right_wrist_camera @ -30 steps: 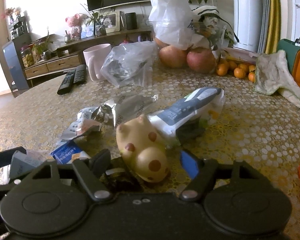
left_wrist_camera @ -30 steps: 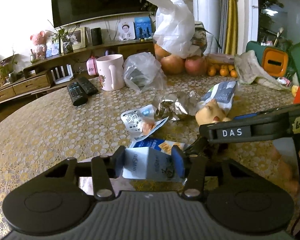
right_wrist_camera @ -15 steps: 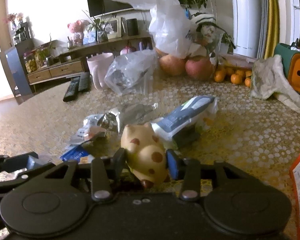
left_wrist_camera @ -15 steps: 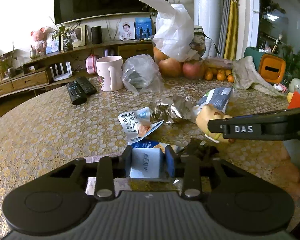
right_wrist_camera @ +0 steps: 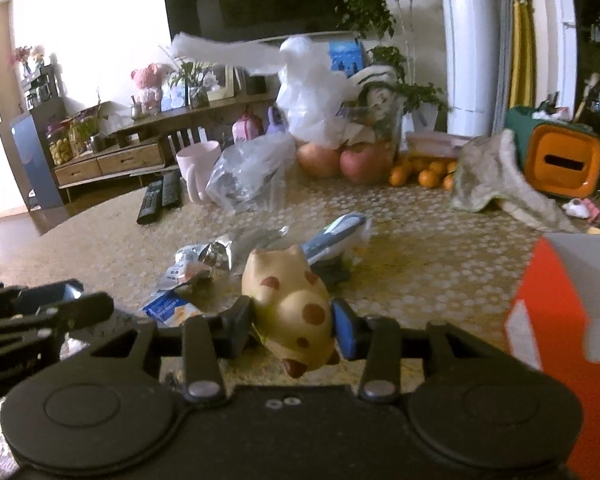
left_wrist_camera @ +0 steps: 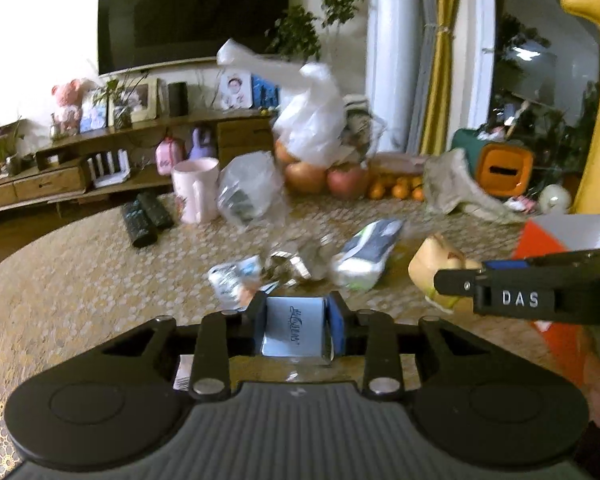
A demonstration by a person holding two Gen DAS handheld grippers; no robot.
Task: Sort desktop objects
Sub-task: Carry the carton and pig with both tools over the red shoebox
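A small pale blue box [left_wrist_camera: 294, 330] is pinched between the jaws of the left gripper [left_wrist_camera: 298, 320], held just above a counter [left_wrist_camera: 80, 280] covered with a patterned gold cloth. A cream toy pig with brown spots [right_wrist_camera: 294, 304] is clamped between the jaws of the right gripper [right_wrist_camera: 292, 326], its snout pointed away from the camera and its body lifted off the counter. From the left wrist view, the right gripper is seen at the right edge, with the pig's pale body partly hidden behind it.

Loose wrappers are scattered on the counter just beyond both grippers: a crumpled silver foil wrapper [right_wrist_camera: 236, 248], a white and blue packet [right_wrist_camera: 336, 236], and a small blue packet [right_wrist_camera: 168, 308]. Farther back, a pink mug [right_wrist_camera: 198, 168], two black remotes [right_wrist_camera: 160, 196], a clear plastic bag [right_wrist_camera: 248, 176], apples [right_wrist_camera: 360, 164] and small oranges [right_wrist_camera: 424, 174] are seen. An orange and white carton [right_wrist_camera: 564, 320] stands close on the right.
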